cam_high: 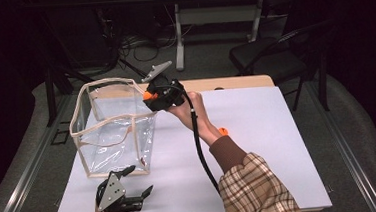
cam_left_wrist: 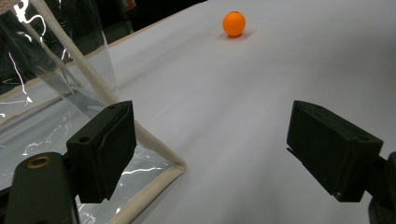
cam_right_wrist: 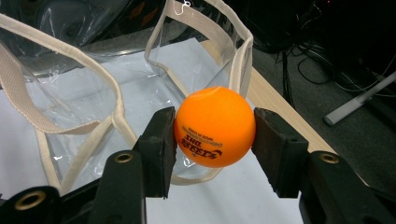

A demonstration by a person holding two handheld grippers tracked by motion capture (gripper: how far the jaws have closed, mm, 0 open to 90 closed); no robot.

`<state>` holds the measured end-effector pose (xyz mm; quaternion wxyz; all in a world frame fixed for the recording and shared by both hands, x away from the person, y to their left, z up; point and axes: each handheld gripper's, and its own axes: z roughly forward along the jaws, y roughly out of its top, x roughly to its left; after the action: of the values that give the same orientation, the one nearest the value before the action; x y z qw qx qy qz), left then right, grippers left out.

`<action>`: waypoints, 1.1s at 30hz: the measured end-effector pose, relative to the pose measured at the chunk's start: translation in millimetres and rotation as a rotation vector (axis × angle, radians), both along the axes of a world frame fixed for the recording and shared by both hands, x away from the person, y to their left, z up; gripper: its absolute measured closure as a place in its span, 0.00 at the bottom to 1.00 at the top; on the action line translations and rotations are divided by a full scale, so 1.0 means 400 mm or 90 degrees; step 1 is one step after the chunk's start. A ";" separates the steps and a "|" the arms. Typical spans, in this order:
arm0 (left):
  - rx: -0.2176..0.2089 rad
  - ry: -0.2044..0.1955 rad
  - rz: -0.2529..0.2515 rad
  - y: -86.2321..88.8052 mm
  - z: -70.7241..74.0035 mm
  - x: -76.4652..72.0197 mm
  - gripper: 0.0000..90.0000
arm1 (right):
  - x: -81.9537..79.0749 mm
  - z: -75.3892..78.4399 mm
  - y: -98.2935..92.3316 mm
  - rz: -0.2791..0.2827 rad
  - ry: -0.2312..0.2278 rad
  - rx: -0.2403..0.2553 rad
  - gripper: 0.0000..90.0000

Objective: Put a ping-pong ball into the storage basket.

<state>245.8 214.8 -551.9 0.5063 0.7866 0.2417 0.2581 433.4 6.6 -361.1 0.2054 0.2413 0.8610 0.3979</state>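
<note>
Right gripper (cam_right_wrist: 214, 128) clamps an orange ping-pong ball (cam_right_wrist: 215, 126) between both jaws, held at the far right corner of the clear plastic tote bag (cam_high: 110, 129), just beside its rim. The bag's open mouth lies to the gripper's left and below. Left gripper (cam_high: 131, 182) rests open at the bag's near corner. A second ball (cam_left_wrist: 233, 23) sits on the white table (cam_high: 259, 146).

I work in what looks like a lab: dark curtains around my grippers, cables (cam_high: 136, 44) tangled on the grey floor ahead, a white-legged desk (cam_high: 219, 6) beyond, a black chair (cam_high: 272, 55) ahead-right.
</note>
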 end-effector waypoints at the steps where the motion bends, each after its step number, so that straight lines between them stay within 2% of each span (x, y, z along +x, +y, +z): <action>1: 0.000 0.000 -0.001 0.000 0.000 0.000 0.18 | 0.001 0.000 0.000 0.001 0.001 0.000 0.56; 20: 0.000 -0.001 -0.002 0.001 0.001 -0.001 0.18 | 0.011 -0.015 0.051 0.013 0.005 -0.025 0.56; 33: 0.000 -0.001 -0.002 0.001 0.001 -0.001 0.18 | 0.023 -0.030 0.070 0.009 0.024 -0.040 0.56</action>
<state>245.6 215.1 -551.7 0.5069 0.7869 0.2399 0.2576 442.4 34.6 -373.2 0.1934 0.2360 0.8785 0.3676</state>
